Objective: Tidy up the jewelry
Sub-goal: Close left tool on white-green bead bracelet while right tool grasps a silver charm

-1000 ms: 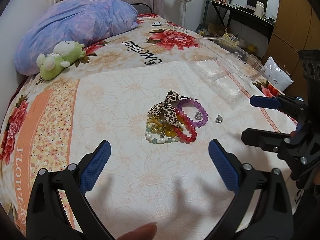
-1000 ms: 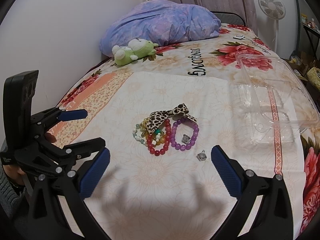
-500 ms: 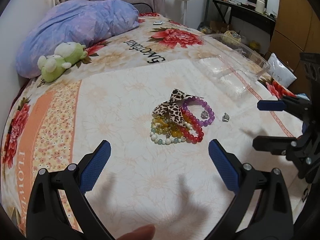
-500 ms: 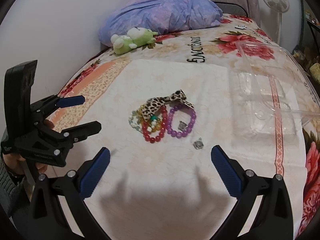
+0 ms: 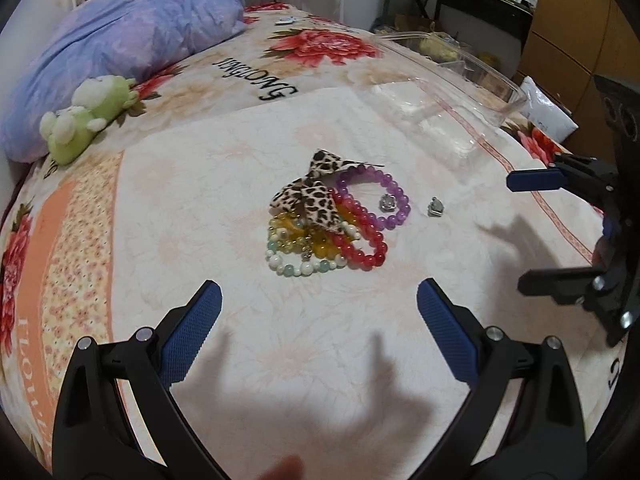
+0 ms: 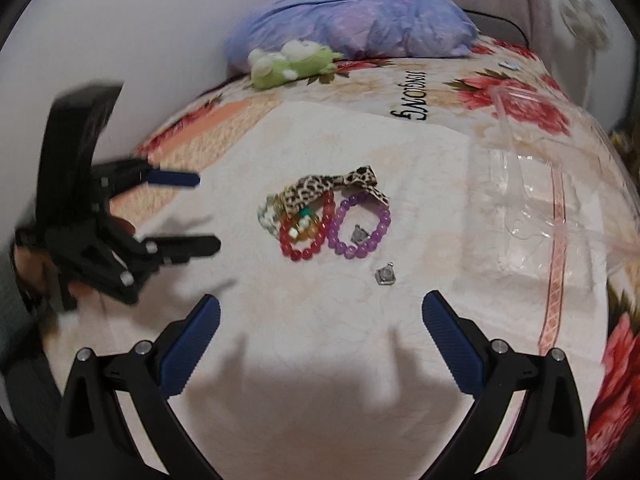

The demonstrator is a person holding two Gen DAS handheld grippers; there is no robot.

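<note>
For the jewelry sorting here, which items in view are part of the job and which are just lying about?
Part of the job:
leopard-print bow
purple bead bracelet
red bead bracelet
yellow and white-green bead bracelets
loose silver charm
clear plastic organizer

Lying about:
green plush toy
purple pillow
standing fan

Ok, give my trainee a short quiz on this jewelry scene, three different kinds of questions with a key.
1. True or false: the purple bracelet lies inside the clear tray.
2. Which lies apart from the pile? A) the leopard bow B) the red bracelet C) the small silver charm
3. Fill in: the left gripper and the right gripper are both ____.

Key: 1 false, it lies on the bedspread; 2 C; 3 open.
</note>
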